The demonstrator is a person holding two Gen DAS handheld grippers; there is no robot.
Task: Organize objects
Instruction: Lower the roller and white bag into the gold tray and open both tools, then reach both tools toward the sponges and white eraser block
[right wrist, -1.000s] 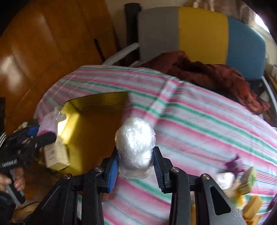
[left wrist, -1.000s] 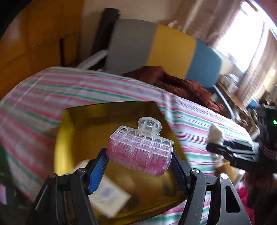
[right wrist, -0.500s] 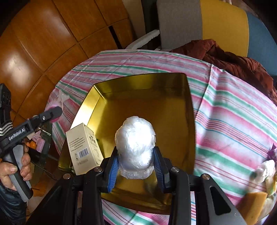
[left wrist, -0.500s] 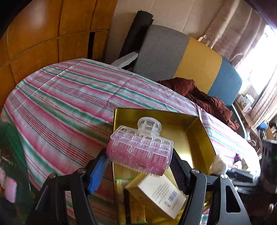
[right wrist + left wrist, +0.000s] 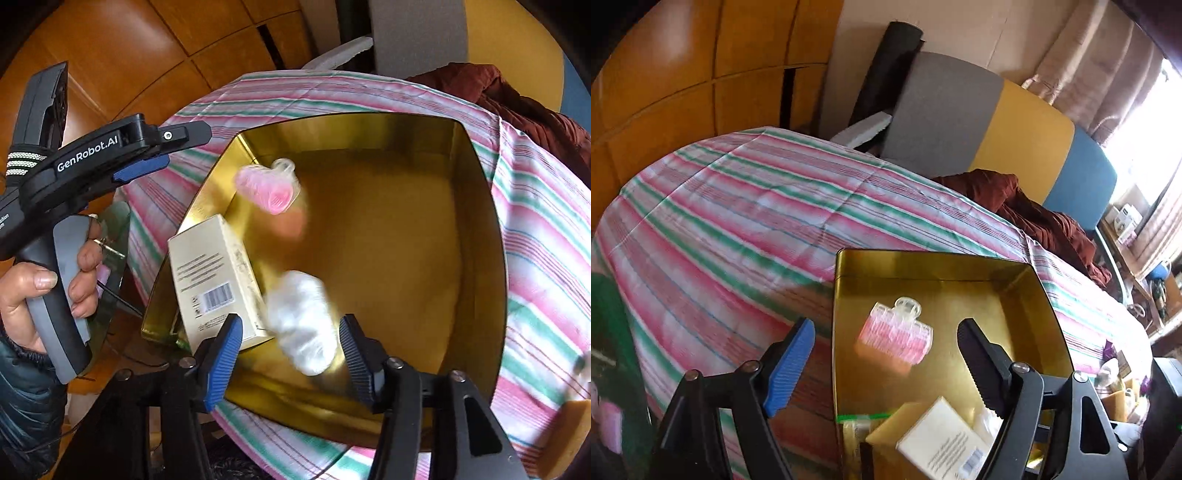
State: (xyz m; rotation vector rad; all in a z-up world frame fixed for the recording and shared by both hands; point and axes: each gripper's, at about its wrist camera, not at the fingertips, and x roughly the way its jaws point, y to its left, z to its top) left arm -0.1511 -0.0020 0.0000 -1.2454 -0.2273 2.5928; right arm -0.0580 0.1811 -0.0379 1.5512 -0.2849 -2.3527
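Note:
A gold tray (image 5: 476, 236) lies on the striped bedcover, also in the left wrist view (image 5: 1049, 325). A pink hair roller with a clear clip (image 5: 894, 338) is blurred, loose over the tray's left part, also in the right wrist view (image 5: 267, 186). My left gripper (image 5: 886, 354) is open above it; it appears in the right wrist view (image 5: 173, 147) at the tray's left edge. My right gripper (image 5: 290, 347) is open; a white plastic-wrapped ball (image 5: 301, 321), blurred, is loose between its fingers over the tray. A cream box (image 5: 214, 280) leans in the tray's left corner, also (image 5: 945, 443).
A grey, yellow and blue headboard (image 5: 997, 136) and a brown cloth (image 5: 1034, 218) are behind the bed. Wooden panels (image 5: 110, 55) are to the left. Small items (image 5: 1115, 384) lie on the cover at right. A yellow sponge (image 5: 569, 424) lies near the right edge.
Both grippers have opened and let go: the pink roller and the white ball are dropping into the gold tray. The right gripper moved closer over the tray.

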